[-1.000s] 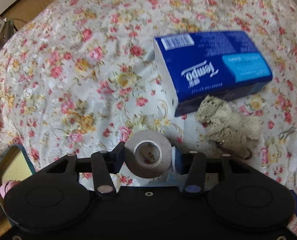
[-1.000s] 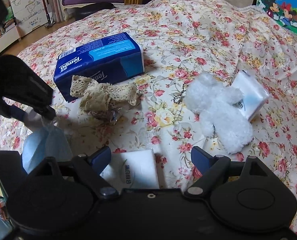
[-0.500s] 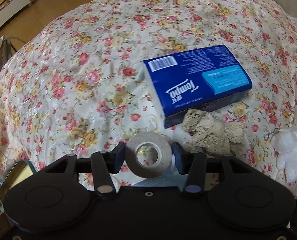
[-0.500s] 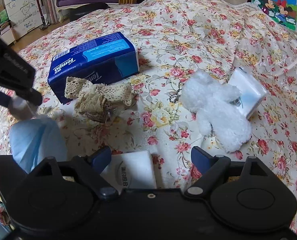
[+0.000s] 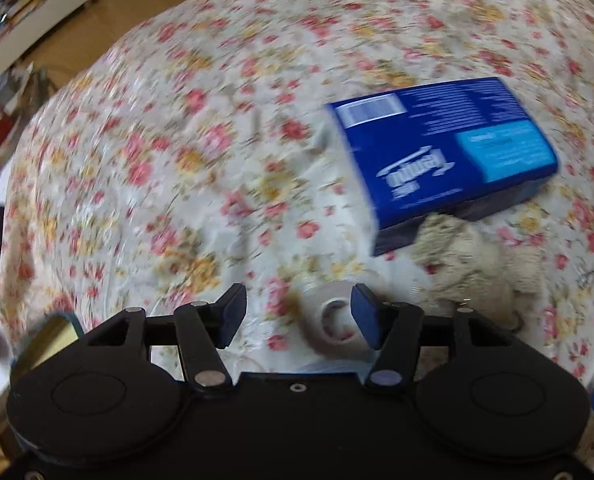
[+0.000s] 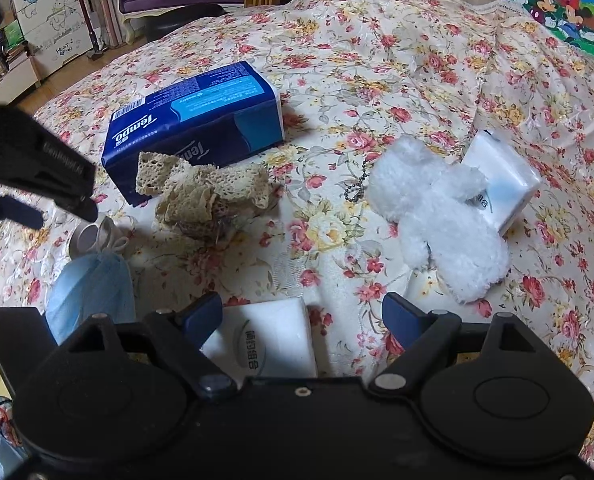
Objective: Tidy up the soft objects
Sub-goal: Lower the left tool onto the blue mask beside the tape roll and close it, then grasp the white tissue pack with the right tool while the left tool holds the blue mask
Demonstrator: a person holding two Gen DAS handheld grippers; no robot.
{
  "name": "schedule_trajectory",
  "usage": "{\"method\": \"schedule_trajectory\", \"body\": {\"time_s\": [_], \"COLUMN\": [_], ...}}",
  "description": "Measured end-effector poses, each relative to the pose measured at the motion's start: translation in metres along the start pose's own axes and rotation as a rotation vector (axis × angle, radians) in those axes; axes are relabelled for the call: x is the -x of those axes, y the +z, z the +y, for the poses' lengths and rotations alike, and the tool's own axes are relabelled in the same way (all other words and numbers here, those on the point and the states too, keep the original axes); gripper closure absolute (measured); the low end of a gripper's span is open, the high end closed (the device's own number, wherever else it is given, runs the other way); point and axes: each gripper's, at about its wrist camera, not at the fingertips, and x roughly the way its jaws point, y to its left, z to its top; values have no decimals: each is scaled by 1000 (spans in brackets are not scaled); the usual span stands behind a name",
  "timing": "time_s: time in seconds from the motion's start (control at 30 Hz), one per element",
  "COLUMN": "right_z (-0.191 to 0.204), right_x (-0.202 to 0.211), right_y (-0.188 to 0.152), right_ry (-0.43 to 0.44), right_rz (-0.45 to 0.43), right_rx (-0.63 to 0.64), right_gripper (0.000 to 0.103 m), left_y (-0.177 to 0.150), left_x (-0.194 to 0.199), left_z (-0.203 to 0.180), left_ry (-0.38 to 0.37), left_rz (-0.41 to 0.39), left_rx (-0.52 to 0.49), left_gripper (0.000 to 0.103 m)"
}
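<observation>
While opening, jaws of the left gripper [image 5: 297,316] stand apart with the tape roll [image 5: 331,326] lying between them on the flowered bedspread [image 5: 169,152], apparently no longer pressed, though blur leaves contact with the right pad uncertain. Seen from the right wrist, roll resting just above a blue mask-like cloth [image 6: 91,284], below the left gripper's tips. Right gripper [image 6: 303,316] held wide, jaws gripping nothing, hovering above a small white tissue pack [image 6: 265,340].

Judged as early in the tidying. Laid so far near the bed's near-left corner: roll and blue cloth together. Left scattered: blue Tempo tissue pack [image 6: 195,118] toward the middle, beige lace piece [image 6: 205,192] touching its front edge, white plush toy [image 6: 437,216] to the right with a ball chain, leaning against another white tissue pack [image 6: 505,184]. No single clear pile or container for the soft things visible, apart from a tin's edge [image 5: 53,336] at the left wrist view's lower left. Likely next: gathering lace and plush, sorting packs together.
</observation>
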Motion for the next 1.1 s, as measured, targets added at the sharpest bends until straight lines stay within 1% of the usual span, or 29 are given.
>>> {"method": "schedule_trajectory", "body": {"time_s": [0.1,0.13,0.23,0.27,0.33,0.37,0.5,0.57,0.63,0.67,0.7,0.8,0.87,0.97,1.1], "right_z": [0,0,-1,-2,-2,-2,-2,-5,-10,-13,-16,-24,-29,-33,-30], "right_x": [0,0,0,0,0,0,4,6,8,9,10,15,18,24,32], "right_y": [0,0,1,1,1,1,3,5,6,6,6,1,-3,-9,-12], "right_ry": [2,3,3,2,0,-1,-8,-11,-9,-8,-7,-12,-20,-33,-21], "right_rz": [0,1,1,1,0,-2,-11,-12,-10,-6,-2,8,9,11,11], "right_rx": [0,-1,-7,-8,-10,-10,-12,-23,-43,-54,-64,-92,-98,-92,-67], "right_gripper": [17,17,17,17,17,17,17,17,17,17,17,17,17,16,16], "left_y": [-5,-7,-16,-18,-24,-26,-38,-42,-46,-47,-49,-52,-54,-53,-53], "left_x": [-3,-2,8,12,20,23,30,31,30,29,28,29,33,36,37], "left_z": [9,11,19,20,21,18,6,4,1,-1,-2,-5,-4,-2,2], "left_ry": [23,16,-33,-47,-80,-96,-162,-190,-203,-201,-201,-213,-231,-231,-239], "left_rz": [16,23,20,16,6,4,4,7,8,6,1,-1,-19,-38,-39], "left_rx": [-1,-8,-8,-9,-24,-45,-126,-145,-165,-171,-177,-187,-183,-181,-172], "left_gripper": [47,47,46,44,33,24,22,22,20,14,12,12,12,11,11]}}
